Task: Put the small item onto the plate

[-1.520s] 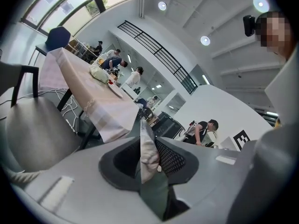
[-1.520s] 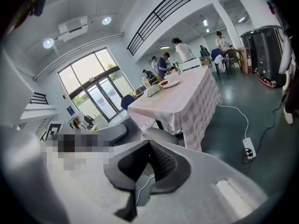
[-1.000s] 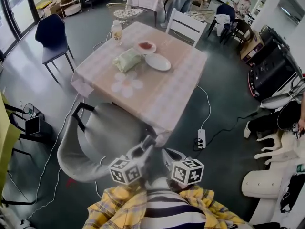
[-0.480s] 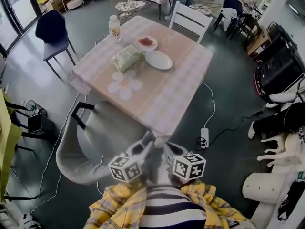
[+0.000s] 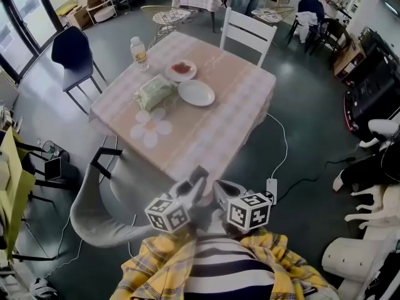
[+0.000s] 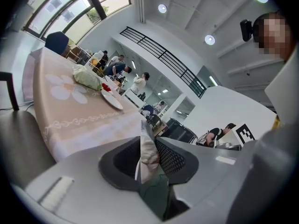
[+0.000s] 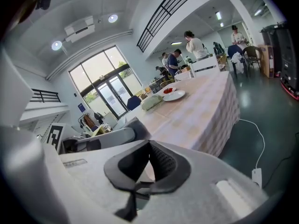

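I hold both grippers drawn in close to my chest, well short of the round, empty white plate (image 5: 196, 93). I am standing off from the square table with the pink checked cloth (image 5: 219, 114), so nothing is within reach. What I take for the small item is a red piece (image 5: 182, 68) on a little white dish (image 5: 170, 74). It sits just beyond the plate, to its far left. A crumpled pale green bag (image 5: 152, 92) lies just left of the plate, kept off it so the plate is free to receive the piece.

The left gripper (image 6: 148, 149) has its jaws partly apart, leaving a narrow gap. I read the pale strip showing through that gap as the cloth's hanging corner, on my side of the plate, and not as something pinched. The right gripper (image 7: 149, 149) has its tips brought together on nothing.
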`<state>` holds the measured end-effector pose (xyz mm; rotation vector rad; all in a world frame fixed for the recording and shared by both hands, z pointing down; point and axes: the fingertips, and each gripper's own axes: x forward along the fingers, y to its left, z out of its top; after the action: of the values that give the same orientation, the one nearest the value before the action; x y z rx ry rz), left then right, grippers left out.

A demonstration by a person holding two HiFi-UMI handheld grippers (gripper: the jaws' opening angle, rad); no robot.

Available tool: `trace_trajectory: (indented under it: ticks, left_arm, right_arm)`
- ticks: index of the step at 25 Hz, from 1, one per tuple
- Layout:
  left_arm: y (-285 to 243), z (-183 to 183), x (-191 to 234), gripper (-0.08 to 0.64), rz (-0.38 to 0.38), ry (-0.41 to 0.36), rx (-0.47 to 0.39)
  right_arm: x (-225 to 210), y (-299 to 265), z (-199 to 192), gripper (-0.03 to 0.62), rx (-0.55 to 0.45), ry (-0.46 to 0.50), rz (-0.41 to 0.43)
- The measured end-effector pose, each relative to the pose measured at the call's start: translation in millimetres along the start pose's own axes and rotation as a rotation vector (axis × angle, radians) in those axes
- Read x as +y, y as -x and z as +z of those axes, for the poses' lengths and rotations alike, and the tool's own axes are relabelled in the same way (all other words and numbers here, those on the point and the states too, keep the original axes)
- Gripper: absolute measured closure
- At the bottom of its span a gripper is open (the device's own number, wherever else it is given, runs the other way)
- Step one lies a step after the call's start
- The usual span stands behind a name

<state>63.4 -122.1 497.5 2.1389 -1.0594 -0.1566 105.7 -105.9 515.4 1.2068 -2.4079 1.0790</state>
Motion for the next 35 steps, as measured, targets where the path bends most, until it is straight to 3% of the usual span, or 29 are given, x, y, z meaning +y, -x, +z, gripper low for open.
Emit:
trace_trajectory:
  ticks: [9,15,29,35]
  left_arm:
    - [-29,2,-3,0.472,0.040,-0.007,0.013]
    - [-43,32,17,0.472,0.026,-0.009,0.004]
    - [-58,80,64,0.472,-0.071,0.026,0.031]
    - [-73,87,73,0.472,-0.072,0.039,0.033]
  right_arm:
    - [-30,-7,22,0.591,0.003,-0.023,0.028]
    - [-24,-36,44,0.591,0.003,0.001,0.021]
    - [-22,-84,88,0.591,-0.030,0.033,-0.119]
    - [-29,-96,105,0.591,-0.009,0.075,-0.117]
